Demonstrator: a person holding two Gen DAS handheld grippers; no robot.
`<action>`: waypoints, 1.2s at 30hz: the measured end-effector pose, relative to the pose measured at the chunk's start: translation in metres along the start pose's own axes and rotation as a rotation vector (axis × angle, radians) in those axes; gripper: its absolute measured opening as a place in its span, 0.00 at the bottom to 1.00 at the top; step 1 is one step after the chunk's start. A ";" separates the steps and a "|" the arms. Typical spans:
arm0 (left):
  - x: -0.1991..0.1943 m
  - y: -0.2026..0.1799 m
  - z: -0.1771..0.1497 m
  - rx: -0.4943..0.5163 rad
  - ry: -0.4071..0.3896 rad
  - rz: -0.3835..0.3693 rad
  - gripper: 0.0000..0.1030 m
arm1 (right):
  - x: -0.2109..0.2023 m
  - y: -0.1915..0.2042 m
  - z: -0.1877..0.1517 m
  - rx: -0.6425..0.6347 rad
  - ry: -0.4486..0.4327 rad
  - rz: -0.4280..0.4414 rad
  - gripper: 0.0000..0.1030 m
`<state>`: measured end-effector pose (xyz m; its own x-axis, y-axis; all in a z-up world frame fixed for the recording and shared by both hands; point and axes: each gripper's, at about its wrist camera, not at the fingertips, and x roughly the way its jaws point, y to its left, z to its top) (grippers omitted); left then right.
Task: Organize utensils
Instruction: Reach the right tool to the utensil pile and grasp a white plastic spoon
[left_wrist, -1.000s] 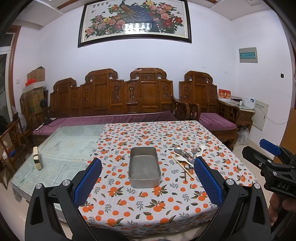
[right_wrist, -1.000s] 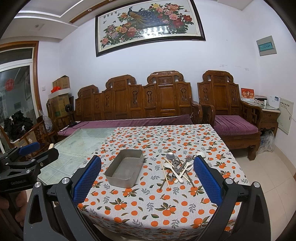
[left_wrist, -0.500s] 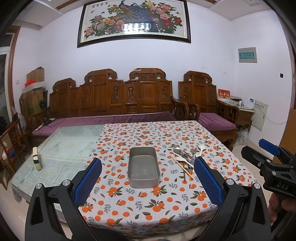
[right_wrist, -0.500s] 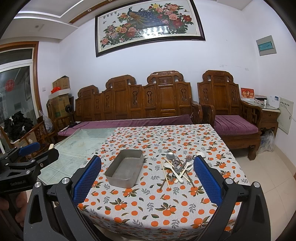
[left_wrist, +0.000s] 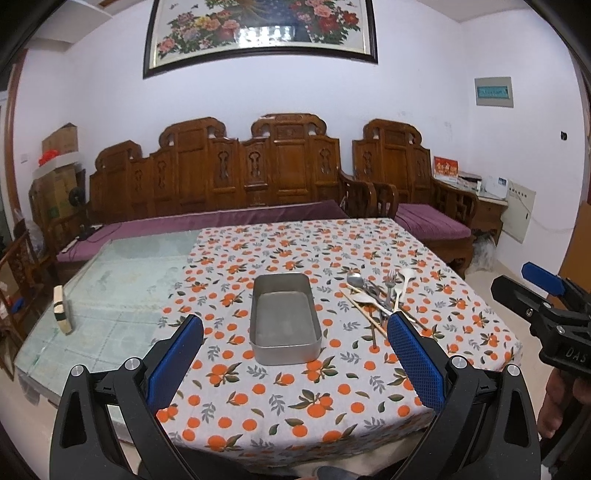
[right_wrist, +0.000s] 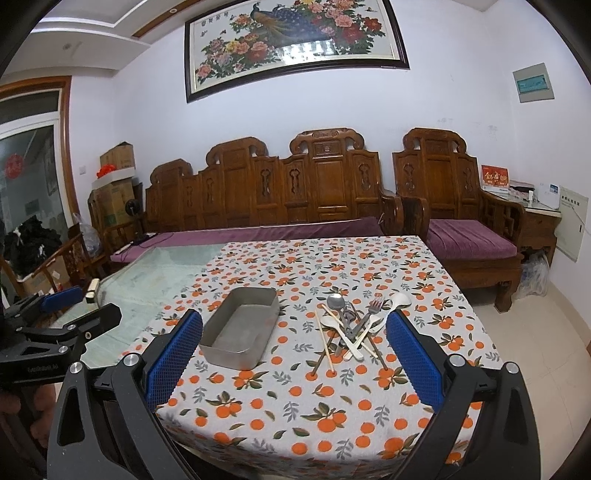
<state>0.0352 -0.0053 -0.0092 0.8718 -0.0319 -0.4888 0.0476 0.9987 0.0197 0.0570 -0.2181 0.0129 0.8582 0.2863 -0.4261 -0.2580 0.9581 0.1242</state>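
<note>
Both grippers, left (left_wrist: 295, 363) and right (right_wrist: 293, 360), are held level with jaws spread wide, empty. The tin (left_wrist: 284, 317) is framed between the left jaws; the utensils (right_wrist: 349, 328), between the right jaws, on the worktop (right_wrist: 325, 406).

Left gripper (left_wrist: 294, 354): black angular frame, two fingers faced with blue mesh-textured pads (left_wrist: 176, 355).
Screws: round silver heads (left_wrist: 458, 362) on top of each finger arm.
Right gripper (right_wrist: 293, 352): same black frame, blue pads, silver screws.
Markings: white letters "DAS" (left_wrist: 571, 355) on the right gripper's black body, seen from the left wrist view; small, unreadable print on the left gripper's body.
</note>
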 end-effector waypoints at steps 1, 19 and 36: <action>0.006 0.000 -0.001 0.004 0.006 -0.003 0.94 | 0.006 -0.002 0.001 -0.004 0.007 -0.001 0.94; 0.131 -0.011 0.006 0.061 0.152 -0.104 0.94 | 0.136 -0.064 0.005 -0.004 0.145 -0.021 0.62; 0.231 -0.056 0.003 0.081 0.274 -0.177 0.84 | 0.270 -0.127 -0.024 0.011 0.277 0.054 0.40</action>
<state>0.2353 -0.0683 -0.1203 0.6836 -0.1815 -0.7069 0.2345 0.9719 -0.0227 0.3106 -0.2626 -0.1393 0.6886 0.3267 -0.6474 -0.2940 0.9419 0.1626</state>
